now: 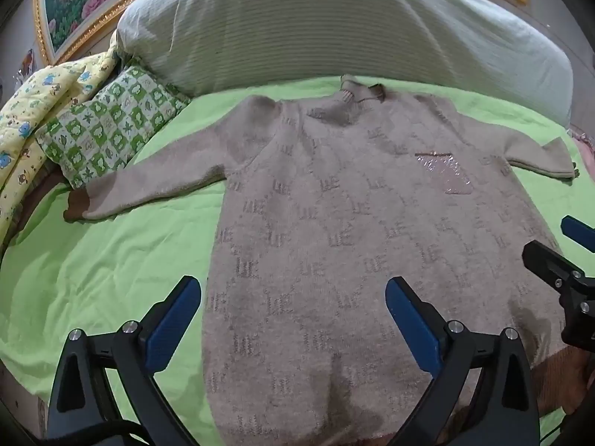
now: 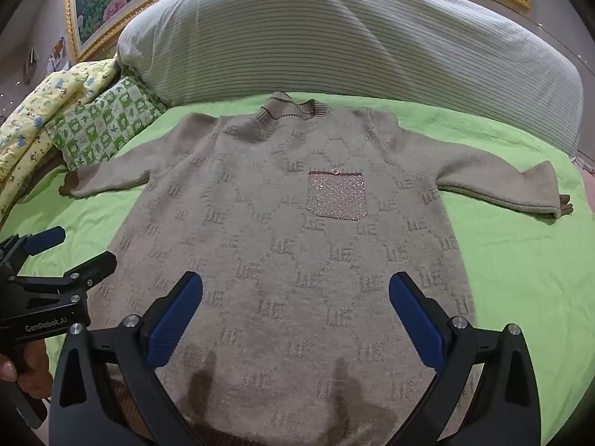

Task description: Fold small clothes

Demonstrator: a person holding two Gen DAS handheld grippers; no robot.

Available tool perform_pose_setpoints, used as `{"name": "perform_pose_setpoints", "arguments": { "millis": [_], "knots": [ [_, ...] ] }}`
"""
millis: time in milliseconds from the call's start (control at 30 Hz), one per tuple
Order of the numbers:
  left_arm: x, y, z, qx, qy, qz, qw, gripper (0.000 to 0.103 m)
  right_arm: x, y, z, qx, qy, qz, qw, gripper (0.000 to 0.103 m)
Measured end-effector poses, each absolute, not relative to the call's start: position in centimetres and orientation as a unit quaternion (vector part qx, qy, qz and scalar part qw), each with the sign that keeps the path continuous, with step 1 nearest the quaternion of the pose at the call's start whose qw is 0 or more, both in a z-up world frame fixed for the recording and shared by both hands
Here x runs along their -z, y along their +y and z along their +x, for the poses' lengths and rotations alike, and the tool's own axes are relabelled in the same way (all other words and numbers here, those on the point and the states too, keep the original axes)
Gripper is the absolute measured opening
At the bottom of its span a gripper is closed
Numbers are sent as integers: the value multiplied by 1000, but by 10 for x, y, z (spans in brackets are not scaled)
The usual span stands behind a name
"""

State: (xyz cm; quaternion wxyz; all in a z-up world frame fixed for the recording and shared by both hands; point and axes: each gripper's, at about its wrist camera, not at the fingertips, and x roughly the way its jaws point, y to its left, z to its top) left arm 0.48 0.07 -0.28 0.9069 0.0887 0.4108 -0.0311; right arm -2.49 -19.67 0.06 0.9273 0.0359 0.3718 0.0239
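Currently: beige sweater [image 2: 282, 245] lies flat, sleeves spread, on green sheet [image 2: 520, 260] before striped pillow [image 2: 334, 37]. Left gripper [image 1: 293, 319] and right gripper [image 2: 295, 319] hover released, empty, above its hem. Risk: a pinch catching sheet too, dragging both.

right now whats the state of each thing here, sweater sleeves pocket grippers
sweater: spread flat, front up, unfolded
left-side sleeve: stretched out sideways
right-side sleeve: stretched out sideways
sequin pocket: flat, facing up
collar: toward the pillow
left gripper: open, holding nothing
right gripper: open, holding nothing
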Motion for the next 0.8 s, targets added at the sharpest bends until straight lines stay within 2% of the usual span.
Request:
{"name": "perform_pose_setpoints", "arguments": {
  "millis": [800],
  "knots": [
    [8,12,16,31,422,75,903,100,3,-193,-14,-32,379,44,924,100]
  ]
}}
